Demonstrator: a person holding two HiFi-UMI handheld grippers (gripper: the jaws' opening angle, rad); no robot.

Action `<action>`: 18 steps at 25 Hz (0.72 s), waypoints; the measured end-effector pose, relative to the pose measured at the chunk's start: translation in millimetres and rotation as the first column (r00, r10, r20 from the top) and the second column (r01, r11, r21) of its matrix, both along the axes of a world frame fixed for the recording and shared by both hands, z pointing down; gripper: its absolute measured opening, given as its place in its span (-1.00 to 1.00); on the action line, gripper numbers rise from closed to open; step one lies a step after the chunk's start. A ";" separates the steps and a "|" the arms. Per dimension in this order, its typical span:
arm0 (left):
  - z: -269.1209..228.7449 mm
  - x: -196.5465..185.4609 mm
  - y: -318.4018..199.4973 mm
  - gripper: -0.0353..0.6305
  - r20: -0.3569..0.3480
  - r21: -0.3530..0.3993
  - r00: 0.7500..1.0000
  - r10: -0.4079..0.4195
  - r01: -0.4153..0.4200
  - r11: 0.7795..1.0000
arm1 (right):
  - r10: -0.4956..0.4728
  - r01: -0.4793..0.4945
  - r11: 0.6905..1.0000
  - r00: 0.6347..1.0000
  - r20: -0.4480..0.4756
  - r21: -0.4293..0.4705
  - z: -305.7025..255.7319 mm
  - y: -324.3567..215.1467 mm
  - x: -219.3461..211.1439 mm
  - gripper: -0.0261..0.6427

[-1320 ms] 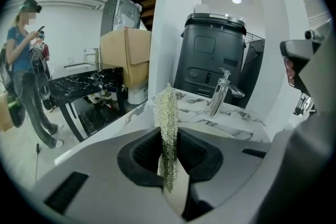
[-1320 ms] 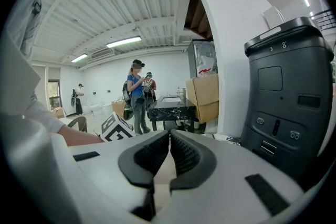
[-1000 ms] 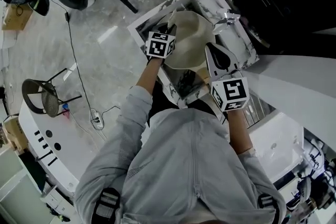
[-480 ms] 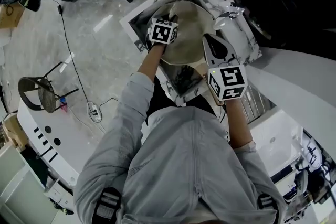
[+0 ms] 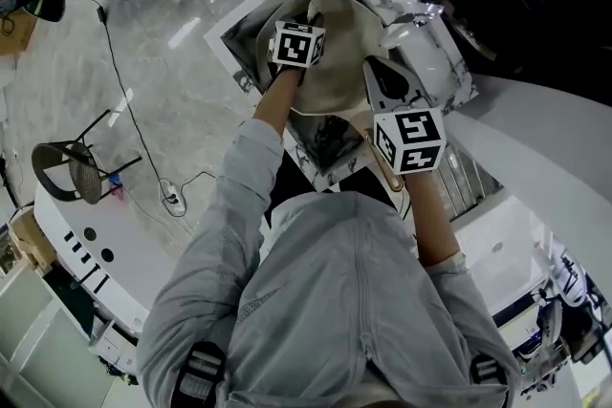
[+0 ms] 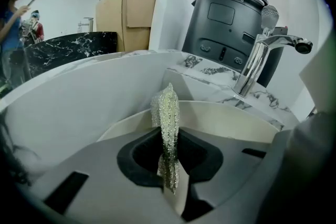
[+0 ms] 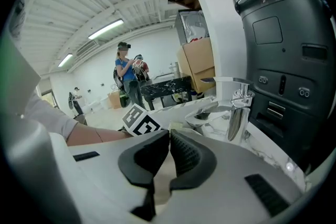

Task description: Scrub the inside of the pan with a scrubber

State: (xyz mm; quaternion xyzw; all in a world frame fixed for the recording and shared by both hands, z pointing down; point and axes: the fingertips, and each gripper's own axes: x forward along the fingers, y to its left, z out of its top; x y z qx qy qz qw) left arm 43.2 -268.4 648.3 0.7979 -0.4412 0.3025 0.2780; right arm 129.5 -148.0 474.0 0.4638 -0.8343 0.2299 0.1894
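Pan: in the sink, open side up for scrubbing.
Scrubber: over the sink, pinched upright in your left tongs, poised above the pan's inside.
Right tongs: at the sink's near edge, closed on a cream strip, likely the pan, to steady it.

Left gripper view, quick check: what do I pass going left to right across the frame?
Person → black marbled table → cardboard box → scrubber → faucet.
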 end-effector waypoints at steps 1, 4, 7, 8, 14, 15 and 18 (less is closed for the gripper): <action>0.8 5.6 0.5 -0.70 -0.004 -0.005 1.000 0.012 -0.012 1.000 | 0.005 -0.005 1.000 1.000 0.004 -0.010 2.1 0.6 1.2 -0.82; 2.7 21.1 2.2 -0.70 -0.008 -0.013 0.998 0.054 -0.055 0.998 | 0.014 -0.013 1.000 1.000 0.014 -0.028 5.6 3.9 3.8 -0.82; 3.7 37.3 3.3 -0.70 -0.011 -0.012 0.995 0.102 -0.102 0.995 | 0.019 -0.019 0.999 1.000 0.013 -0.033 7.4 6.7 7.9 -0.82; 3.7 43.8 4.2 -0.70 -0.018 -0.010 0.993 0.118 -0.119 0.993 | 0.023 -0.023 0.999 1.000 0.011 -0.034 8.0 7.5 9.9 -0.82; 2.0 82.3 14.8 -0.69 -0.062 0.022 0.958 0.281 -0.280 0.960 | 0.044 -0.043 0.998 0.999 0.020 -0.045 12.0 8.2 17.7 -0.82; 1.2 88.7 18.6 -0.69 -0.076 0.024 0.946 0.314 -0.313 0.949 | 0.047 -0.046 0.998 0.999 0.020 -0.047 12.7 8.9 19.1 -0.82; -3.9 108.3 34.7 -0.69 -0.129 0.030 0.895 0.428 -0.428 0.903 | 0.053 -0.052 0.998 0.998 0.027 -0.044 12.4 11.2 21.8 -0.82</action>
